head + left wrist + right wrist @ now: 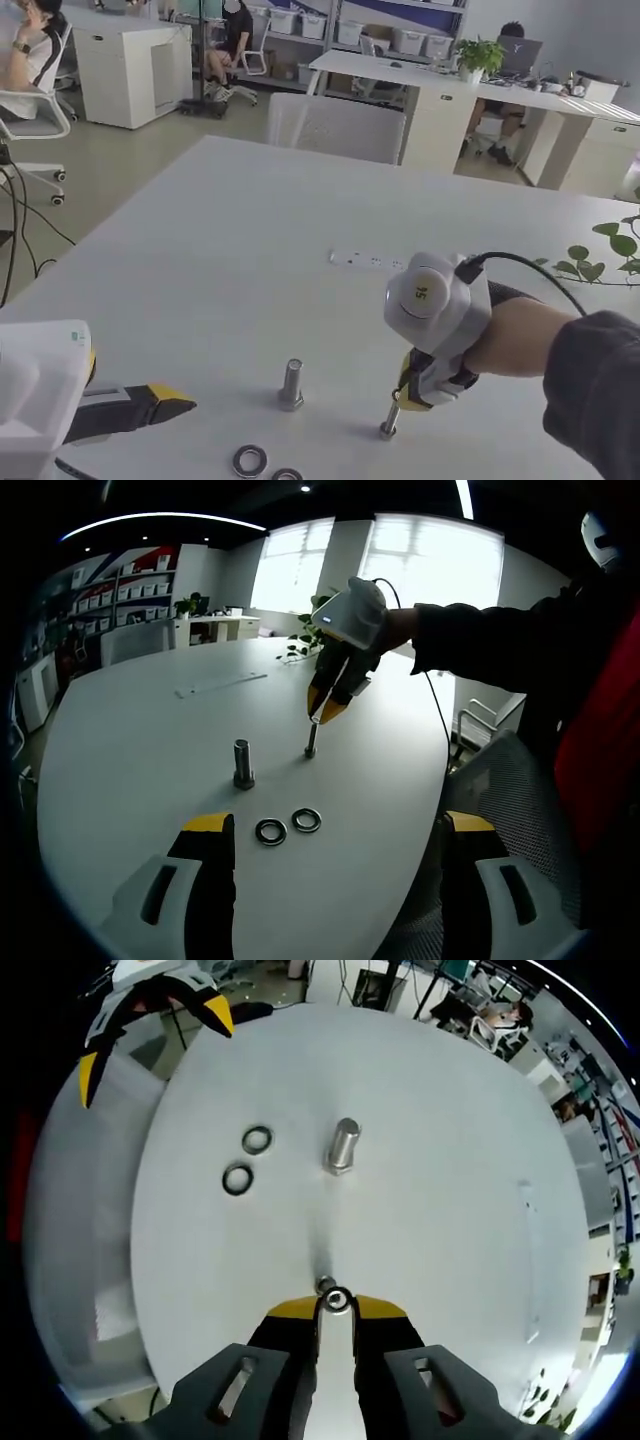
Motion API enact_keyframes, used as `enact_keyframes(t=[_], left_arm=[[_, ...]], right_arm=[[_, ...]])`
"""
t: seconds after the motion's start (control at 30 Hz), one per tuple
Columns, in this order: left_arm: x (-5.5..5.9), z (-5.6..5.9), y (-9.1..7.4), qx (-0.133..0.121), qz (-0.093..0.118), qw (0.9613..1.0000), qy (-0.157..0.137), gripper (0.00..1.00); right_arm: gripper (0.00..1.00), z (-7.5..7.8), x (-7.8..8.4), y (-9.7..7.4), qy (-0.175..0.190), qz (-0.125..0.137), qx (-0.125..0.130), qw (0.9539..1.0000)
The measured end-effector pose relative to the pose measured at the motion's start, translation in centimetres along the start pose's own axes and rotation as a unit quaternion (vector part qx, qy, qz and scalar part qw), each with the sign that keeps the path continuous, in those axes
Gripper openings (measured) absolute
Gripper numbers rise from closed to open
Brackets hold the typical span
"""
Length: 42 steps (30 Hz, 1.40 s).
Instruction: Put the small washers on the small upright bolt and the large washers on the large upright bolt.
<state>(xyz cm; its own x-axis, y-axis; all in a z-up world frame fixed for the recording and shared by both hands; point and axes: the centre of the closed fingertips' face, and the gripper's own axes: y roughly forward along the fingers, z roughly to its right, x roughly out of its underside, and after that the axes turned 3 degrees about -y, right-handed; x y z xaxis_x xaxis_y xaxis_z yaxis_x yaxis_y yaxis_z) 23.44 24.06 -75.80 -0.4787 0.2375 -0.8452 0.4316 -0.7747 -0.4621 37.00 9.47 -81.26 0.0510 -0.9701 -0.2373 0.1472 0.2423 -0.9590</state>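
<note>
In the head view, the right gripper (404,400) is held point-down, with its tips just above the top of the small upright bolt (388,428). The large upright bolt (291,385) is seen standing between the two grippers, nearer the right one. The left gripper (178,405) is held low over the white table (200,250). Two washers (249,461) (287,475) are laid flat just ahead of its tips.

In the left gripper view, the left gripper (340,825) is seen released, its jaws spread wide. The two washers (271,831) (307,820) are framed between those jaws, side by side. The large upright bolt (242,763) is found beyond them. The small upright bolt (311,742) is farther off, directly under the right gripper (328,708).

In the right gripper view, the right gripper (336,1310) is clenched on a small washer (338,1300), gripped at the very tips against the top of the small upright bolt (325,1283). Whether it is yet threaded over that top cannot be told. The large upright bolt (342,1145) is seen well ahead of the tips.
</note>
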Motion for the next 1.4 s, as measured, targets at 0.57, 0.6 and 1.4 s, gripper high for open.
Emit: enact_keyframes(t=[0.57,0.6,1.4], left_arm=[[0.0,-0.1,-0.2,-0.002,0.000,1.0000,-0.002,0.84],[0.0,-0.2,-0.2,-0.003,0.000,1.0000,-0.002,0.84],[0.2,-0.4,-0.4,-0.007,-0.003,0.9999,-0.007,0.85]], right_arm=[[0.13,-0.1,0.2,1.1,0.002,-0.005,-0.012,0.9999],[0.13,-0.1,0.2,1.2,0.003,-0.006,-0.012,0.9999],[0.13,-0.9,0.5,3.5,0.009,-0.007,-0.030,0.9995]])
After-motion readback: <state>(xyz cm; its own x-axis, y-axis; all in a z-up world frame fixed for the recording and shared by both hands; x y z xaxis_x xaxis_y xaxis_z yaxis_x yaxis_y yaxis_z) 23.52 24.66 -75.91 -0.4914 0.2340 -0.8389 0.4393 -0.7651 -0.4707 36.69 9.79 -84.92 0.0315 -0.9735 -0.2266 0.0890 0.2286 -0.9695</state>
